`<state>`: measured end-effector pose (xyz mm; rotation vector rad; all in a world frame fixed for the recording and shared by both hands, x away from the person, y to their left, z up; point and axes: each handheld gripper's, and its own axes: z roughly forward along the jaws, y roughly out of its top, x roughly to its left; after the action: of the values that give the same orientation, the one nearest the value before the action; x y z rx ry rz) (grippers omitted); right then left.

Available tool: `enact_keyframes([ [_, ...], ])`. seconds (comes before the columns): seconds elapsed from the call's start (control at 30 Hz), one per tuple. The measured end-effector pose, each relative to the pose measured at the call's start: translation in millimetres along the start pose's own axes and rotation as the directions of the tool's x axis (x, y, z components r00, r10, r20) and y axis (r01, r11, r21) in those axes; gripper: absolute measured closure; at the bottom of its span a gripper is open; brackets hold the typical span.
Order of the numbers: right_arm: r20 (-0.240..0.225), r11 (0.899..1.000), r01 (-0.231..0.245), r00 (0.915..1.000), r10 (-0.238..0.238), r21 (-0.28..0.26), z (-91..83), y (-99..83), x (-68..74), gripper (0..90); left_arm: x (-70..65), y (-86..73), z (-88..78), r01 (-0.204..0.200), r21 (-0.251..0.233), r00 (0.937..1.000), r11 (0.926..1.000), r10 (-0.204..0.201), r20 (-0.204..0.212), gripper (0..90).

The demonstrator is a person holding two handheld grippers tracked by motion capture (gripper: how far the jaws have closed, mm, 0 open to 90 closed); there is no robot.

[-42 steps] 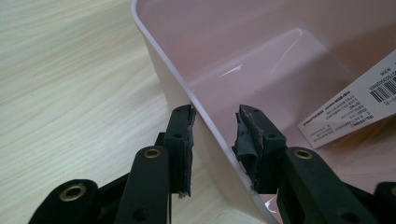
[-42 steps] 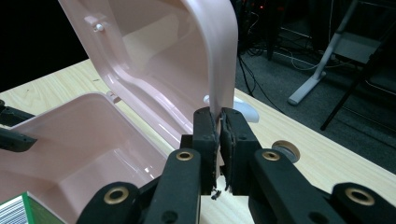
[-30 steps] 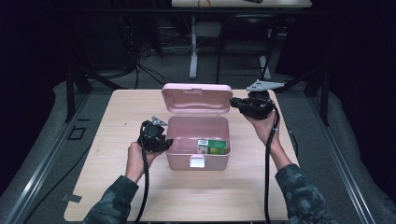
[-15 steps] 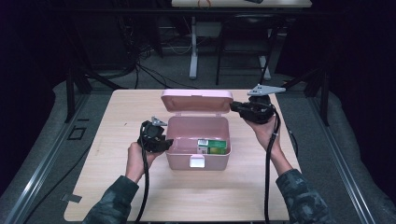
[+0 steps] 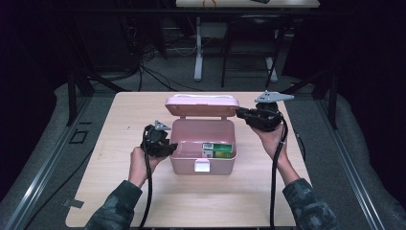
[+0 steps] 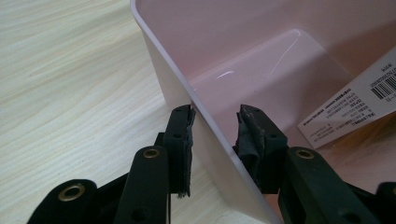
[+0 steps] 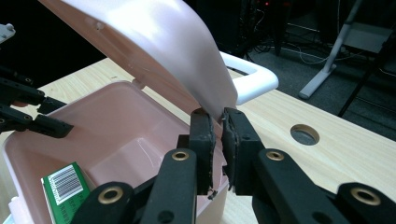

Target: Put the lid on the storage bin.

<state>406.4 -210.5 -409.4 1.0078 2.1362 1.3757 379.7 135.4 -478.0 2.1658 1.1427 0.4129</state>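
Pink rectangular plastic storage box (image 5: pixel 202 148) standing near the middle of the pale wooden bench (image 5: pixel 119 124), hinged pink plastic lid (image 5: pixel 202 106) tipped partway over the cavity, white carry handle (image 7: pixel 247 77) projecting from the lid's outer face. Inside, against the right wall, a small green-and-white printed carton (image 5: pixel 218 151) lying flat.

Left gripper (image 6: pixel 215 125) set astride the box's left wall: one jaw outside, one inside. Outer pad (image 6: pixel 189 135) touching the wall, inner pad with a small gap showing, so a bracing hold more than a hard clamp, as far as can be told. Right gripper (image 7: pixel 218 122) with jaws together on the thin edge of the lid, pinching it near the right-hand corner.

Handling, as a judgement: thin moulded plastic, light, fairly stiff but springy at rims and lid edge; glossy surface likely slippery under rubber pads. Little weight to keep the box from sliding or tipping, hence the value of steadying the wall while the lid swings. Best holds: the rim or wall for the body, the lid's edge or the white handle for the lid. Hinge probably the weak point; a slow arc about the hinge line, no twisting, no pulling sideways. Pinch near a corner apt to flex the lid unevenly.
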Motion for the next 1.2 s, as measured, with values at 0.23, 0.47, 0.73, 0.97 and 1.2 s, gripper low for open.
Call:
enact_keyframes([
  [0.23,-0.003,1.000,-0.013,0.9999,0.013,0.000,-1.7,-3.6,2.4,82.0,3.6,-1.2,-0.3,0.002,-0.004,0.9996,1.0000,-0.002,0.029,63.4],
  [0.47,-0.003,1.000,-0.015,0.9999,0.015,0.006,-3.0,-5.8,3.9,81.9,4.3,-2.0,-1.8,0.002,-0.005,0.9990,1.0000,-0.002,0.045,62.3],
  [0.73,-0.010,0.999,-0.030,0.9995,0.031,0.011,-5.1,-10.3,6.8,81.7,5.7,-2.3,-4.8,0.002,-0.011,0.9978,0.9999,-0.001,0.066,59.0],
  [0.97,-0.015,0.999,-0.042,0.9990,0.042,0.008,-6.1,-14.1,7.9,81.5,5.8,-3.1,-5.4,0.004,-0.008,0.9973,1.0000,-0.003,0.073,61.5],
  [1.2,-0.014,0.999,-0.039,0.9992,0.039,0.014,-7.0,-16.3,9.6,81.4,7.5,-4.6,-8.1,0.006,-0.016,0.9965,0.9999,-0.005,0.083,59.8],
])
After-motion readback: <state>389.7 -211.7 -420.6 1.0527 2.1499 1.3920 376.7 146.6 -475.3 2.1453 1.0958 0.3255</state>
